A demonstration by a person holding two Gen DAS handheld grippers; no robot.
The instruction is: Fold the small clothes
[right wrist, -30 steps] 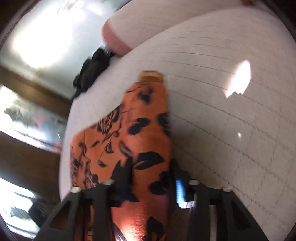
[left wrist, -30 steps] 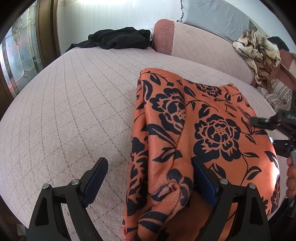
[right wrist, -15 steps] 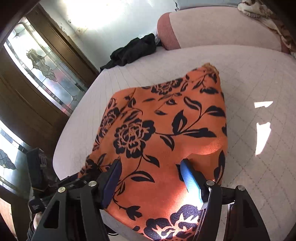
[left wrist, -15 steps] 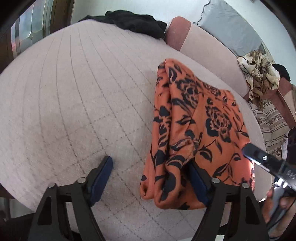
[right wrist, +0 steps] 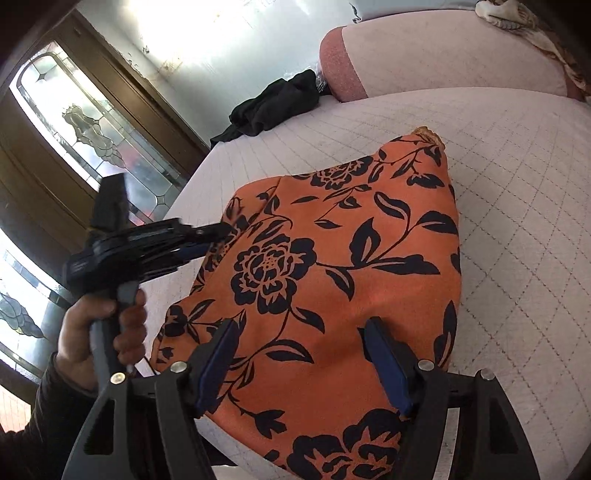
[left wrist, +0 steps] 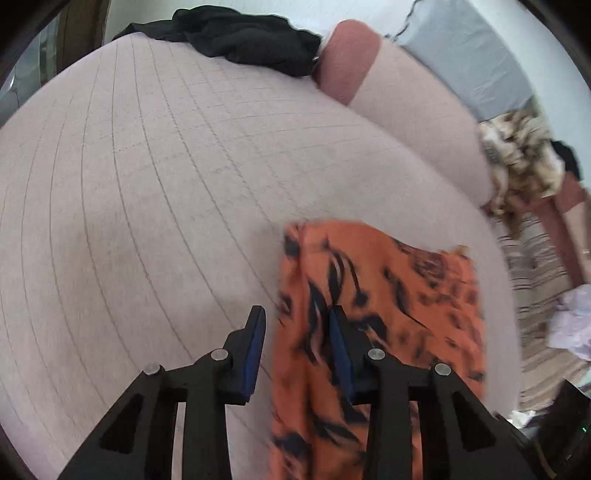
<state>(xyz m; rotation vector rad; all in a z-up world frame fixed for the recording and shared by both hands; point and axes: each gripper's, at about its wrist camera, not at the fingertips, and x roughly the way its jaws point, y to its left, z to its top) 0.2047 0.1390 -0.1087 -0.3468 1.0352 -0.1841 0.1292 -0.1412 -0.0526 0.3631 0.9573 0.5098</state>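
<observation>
On the bed: work area for both tools.
Bed (right wrist: 517,155): pale quilted cover; it carries every item below.
Orange floral garment (right wrist: 351,266): lies folded on the bed cover, near edge at 6 o'clock, far corner at 12 to 1 o'clock in the right wrist view. Long axis runs 6 to 12 o'clock, away from you.
Black clothing (left wrist: 243,33): heap at 11 to 12 o'clock, well apart from the garment.
Patterned cloth (left wrist: 521,162): at 2 o'clock in the left wrist view, on the raised bolster.
Right gripper (right wrist: 303,362): jaws apart, straddling the garment's near end; cloth lies between and beyond them, not clamped.
Left gripper (left wrist: 295,343): jaws partly apart around the garment's left folded edge; blur prevents you from confirming a firm pinch. In the right wrist view it meets the cloth at 9 o'clock.
Key relation: judge the left gripper nearer a graspable edge; the right sits over flat cloth.
Next move, judged: fold along the long axis.
</observation>
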